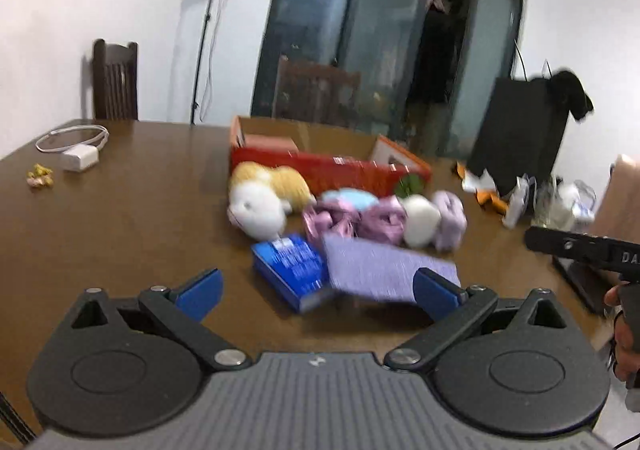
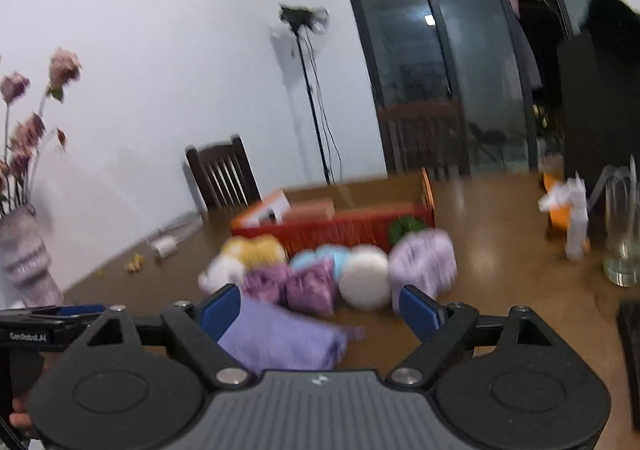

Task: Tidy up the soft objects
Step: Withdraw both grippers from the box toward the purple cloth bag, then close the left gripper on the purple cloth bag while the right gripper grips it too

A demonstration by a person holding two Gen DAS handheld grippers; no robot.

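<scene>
The left gripper is spread wide with nothing between its blue pads, hanging above the near part of the brown wooden table. The right gripper is likewise released and empty, its blue pads wide apart over the same surface. Just ahead of both lies a folded purple cloth, flat on the wood and overlapping a blue box at its left. Beyond these sits a blurred cluster of soft things: a white and yellow plush toy, a pale blue piece, two crumpled pink-purple bundles, a white round one and a lilac roll. Behind the cluster stands an open red cardboard box with its flaps out, something green beside its right end. To the far left on the table lie a white charger with a coiled cable and a small yellowish scrap. At the right side are orange and white packaging, clear wrappers and, in the right wrist view, a glass vessel. That view also shows a vase of dried pink flowers at the left edge. A dark wooden chair stands at the far side against the white wall, next to a light stand. Dark glass sliding doors fill the back, reflecting ceiling lamps, and a black garment hangs over something dark at the right.
</scene>
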